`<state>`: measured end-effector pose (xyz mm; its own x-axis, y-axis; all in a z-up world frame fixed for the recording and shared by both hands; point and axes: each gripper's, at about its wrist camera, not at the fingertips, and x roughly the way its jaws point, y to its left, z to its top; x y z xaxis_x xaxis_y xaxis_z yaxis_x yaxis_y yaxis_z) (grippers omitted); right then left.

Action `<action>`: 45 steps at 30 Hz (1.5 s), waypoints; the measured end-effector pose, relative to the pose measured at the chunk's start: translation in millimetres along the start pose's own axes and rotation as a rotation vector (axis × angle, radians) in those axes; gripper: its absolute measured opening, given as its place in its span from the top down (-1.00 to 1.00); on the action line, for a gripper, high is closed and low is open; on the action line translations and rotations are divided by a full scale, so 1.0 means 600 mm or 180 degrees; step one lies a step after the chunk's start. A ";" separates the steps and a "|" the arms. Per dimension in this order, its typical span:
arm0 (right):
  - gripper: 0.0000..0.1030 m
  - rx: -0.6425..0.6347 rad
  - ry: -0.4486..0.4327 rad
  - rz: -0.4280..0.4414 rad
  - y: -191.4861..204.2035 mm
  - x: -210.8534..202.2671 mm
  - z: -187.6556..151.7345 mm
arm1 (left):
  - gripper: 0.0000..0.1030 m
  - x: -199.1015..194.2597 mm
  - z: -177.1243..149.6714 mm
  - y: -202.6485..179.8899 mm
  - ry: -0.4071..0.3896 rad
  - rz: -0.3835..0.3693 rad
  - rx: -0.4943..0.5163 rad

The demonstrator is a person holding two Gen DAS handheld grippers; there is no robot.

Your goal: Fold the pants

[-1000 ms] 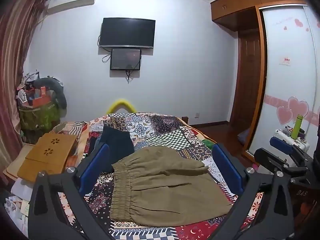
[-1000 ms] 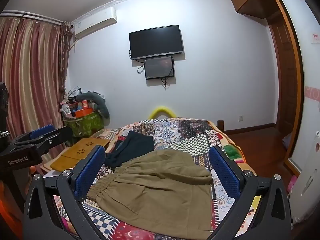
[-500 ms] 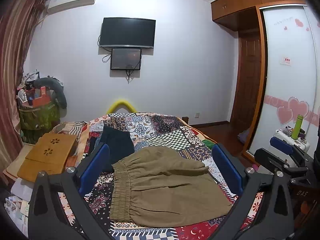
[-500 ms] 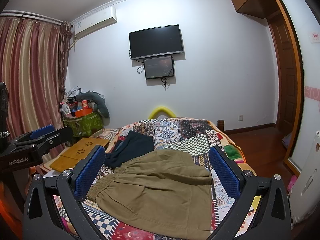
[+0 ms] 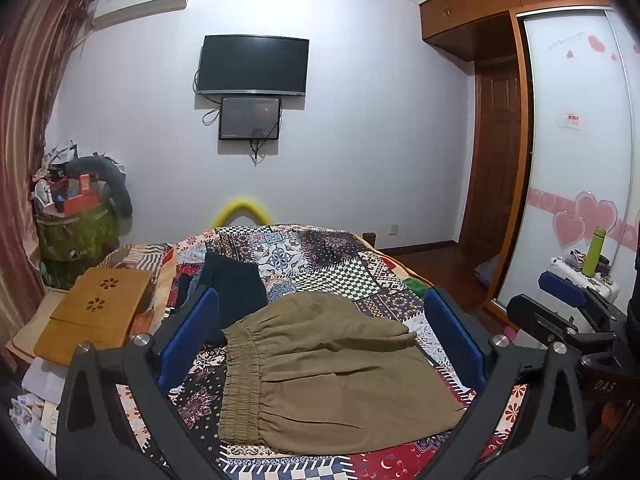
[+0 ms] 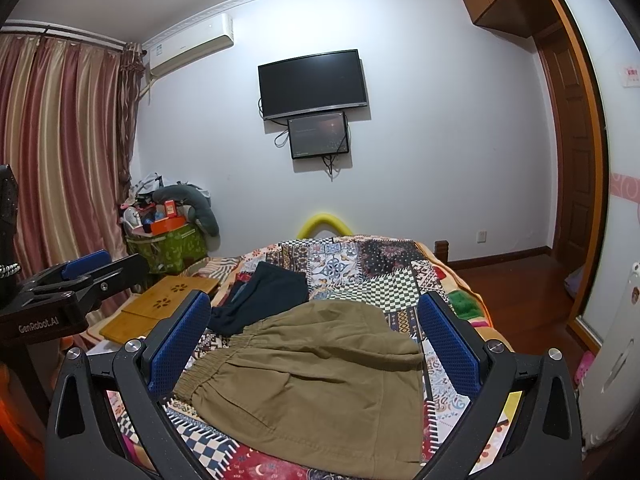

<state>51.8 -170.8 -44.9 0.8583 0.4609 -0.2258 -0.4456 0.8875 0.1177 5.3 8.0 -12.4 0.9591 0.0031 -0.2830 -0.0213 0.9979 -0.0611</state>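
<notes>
**Olive pants lie folded on the quilt, both tongs spread above them**

The olive-brown pants [image 5: 328, 376] lie in the lower middle of the left wrist view, folded into a compact block on the patchwork quilt [image 5: 320, 256] of the bed. Their gathered elastic waistband [image 5: 240, 380] runs down the left edge of the block. In the right wrist view the same pants [image 6: 320, 376] fill the lower centre, waistband towards the lower left.

The left tongs [image 5: 322, 344] are spread wide, the blue pads framing the pants on either side without touching the fabric; they hold nothing. The right tongs [image 6: 314, 344] are likewise spread wide and hold nothing, hanging over the near edge of the garment.

A dark navy garment [image 5: 228, 284] lies on the quilt just beyond the pants, towards the centre left. A wooden lap tray [image 5: 96, 312] sits at the left of the frame beside the bed. On the far wall, upper centre, hangs a black television [image 5: 254, 64] with a smaller screen [image 5: 249, 118] beneath it. A green bottle [image 5: 594, 252] stands at the right edge.
</notes>
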 end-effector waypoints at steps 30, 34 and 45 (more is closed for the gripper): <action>-0.99 0.0000 0.0016 -0.0003 0.000 0.000 0.000 | -1.00 0.004 0.004 -0.003 0.0024 -0.0002 -0.0012; -0.99 0.0012 0.0030 -0.0010 -0.002 0.005 -0.001 | -1.00 0.009 0.004 0.000 0.0046 0.0000 -0.0018; -0.99 0.0128 0.0261 -0.0067 -0.042 0.066 -0.019 | -1.00 0.089 -0.006 0.029 0.0347 0.0008 -0.0064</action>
<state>94.0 -175.0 -67.8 0.8429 0.4421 -0.3068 -0.4156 0.8970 0.1505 55.5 25.2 -31.8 0.9227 -0.0025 -0.3854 -0.0304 0.9964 -0.0793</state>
